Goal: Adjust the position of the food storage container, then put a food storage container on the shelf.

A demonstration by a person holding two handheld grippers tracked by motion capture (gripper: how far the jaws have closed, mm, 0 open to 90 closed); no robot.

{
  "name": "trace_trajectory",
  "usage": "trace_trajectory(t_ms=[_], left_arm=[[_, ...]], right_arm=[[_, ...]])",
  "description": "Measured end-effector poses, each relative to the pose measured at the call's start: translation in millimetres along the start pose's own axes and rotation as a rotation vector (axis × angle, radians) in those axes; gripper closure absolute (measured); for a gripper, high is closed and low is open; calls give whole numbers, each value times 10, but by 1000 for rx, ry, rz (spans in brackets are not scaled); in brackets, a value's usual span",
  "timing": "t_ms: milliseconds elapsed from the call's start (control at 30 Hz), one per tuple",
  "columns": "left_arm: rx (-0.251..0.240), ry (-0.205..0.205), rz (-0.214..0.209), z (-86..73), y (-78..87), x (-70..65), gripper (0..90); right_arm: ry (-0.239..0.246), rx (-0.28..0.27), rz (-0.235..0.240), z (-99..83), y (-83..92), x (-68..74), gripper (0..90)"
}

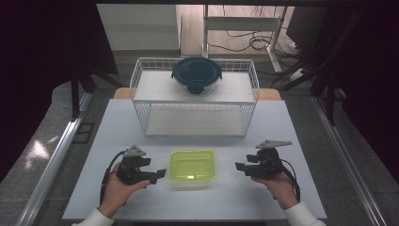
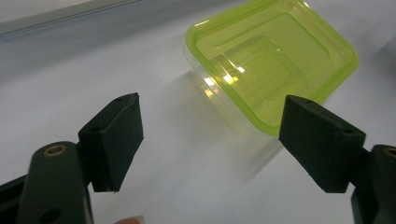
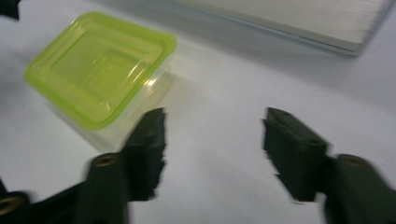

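Both tools gape beside green-lidded box; seemingly empty.

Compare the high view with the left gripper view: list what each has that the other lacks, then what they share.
High view alone: the white wire rack, the round dark-lidded container on its upper shelf, the right gripper and both of the person's hands. Left gripper view alone: a close look along the left gripper, jaws open with nothing between them, and a fingertip at the bottom edge. Shared: the green-lidded clear container on the white table.
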State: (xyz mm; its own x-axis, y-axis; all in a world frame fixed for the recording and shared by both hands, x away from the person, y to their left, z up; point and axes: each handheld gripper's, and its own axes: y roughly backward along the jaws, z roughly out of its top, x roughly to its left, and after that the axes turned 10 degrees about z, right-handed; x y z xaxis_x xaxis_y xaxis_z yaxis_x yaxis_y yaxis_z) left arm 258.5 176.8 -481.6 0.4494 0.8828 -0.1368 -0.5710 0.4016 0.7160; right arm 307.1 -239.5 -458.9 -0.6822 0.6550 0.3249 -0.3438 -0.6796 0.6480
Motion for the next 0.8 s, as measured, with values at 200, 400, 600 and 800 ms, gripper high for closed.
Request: trace_trajectory(t_ms=[200, 400, 600, 800], left_arm=[[-6, 12, 1, -1, 1, 14, 211], [-11, 22, 4, -2, 3, 35, 209], [-18, 34, 4, 3, -9, 38, 203], [-22, 59, -15, 31, -49, 41, 200]], right_arm=[[-10, -38, 22, -15, 1, 48, 247], [-31, -37, 45, -22, -24, 65, 240], [-52, -49, 73, -23, -31, 81, 240], [-50, -55, 111, -19, -59, 137, 263]])
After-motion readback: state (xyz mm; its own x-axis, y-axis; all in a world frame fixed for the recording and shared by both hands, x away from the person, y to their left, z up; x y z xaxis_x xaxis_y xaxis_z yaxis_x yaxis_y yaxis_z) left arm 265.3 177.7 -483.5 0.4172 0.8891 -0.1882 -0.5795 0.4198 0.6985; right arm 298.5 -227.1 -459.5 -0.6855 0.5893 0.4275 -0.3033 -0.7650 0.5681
